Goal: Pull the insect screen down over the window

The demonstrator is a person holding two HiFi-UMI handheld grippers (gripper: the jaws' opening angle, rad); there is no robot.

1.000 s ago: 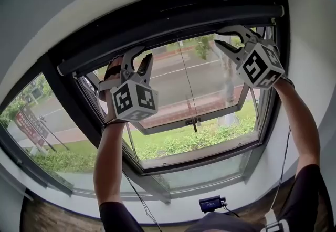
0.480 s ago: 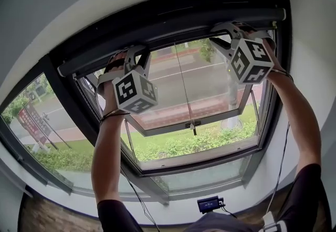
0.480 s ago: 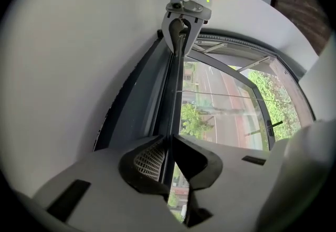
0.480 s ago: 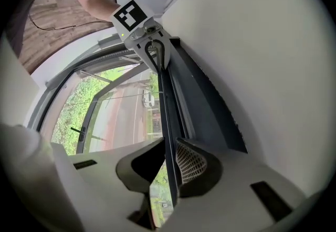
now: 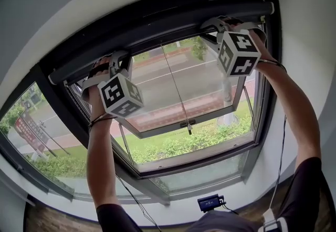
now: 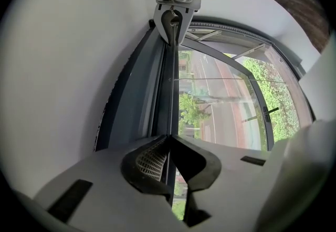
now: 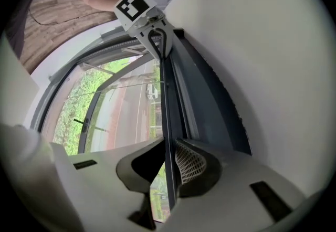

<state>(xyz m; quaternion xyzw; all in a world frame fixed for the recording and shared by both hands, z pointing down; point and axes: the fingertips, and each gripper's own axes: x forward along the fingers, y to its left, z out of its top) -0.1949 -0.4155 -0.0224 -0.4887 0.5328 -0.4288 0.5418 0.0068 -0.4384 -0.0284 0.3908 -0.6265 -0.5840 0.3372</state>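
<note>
Pinching the screen bar (image 6: 169,84), which looks stiff and light, near each end, the left gripper (image 6: 168,137) has just closed on it and the right gripper (image 7: 168,143) squeezes it too.

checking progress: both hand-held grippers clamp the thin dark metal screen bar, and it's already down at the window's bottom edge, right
Not the position: the head view shows the thin dark metal screen bar up at the top edge of the window. The left hand-held gripper, whose jaws have just been closing onto it, and the right hand-held gripper do clamp it.
</note>
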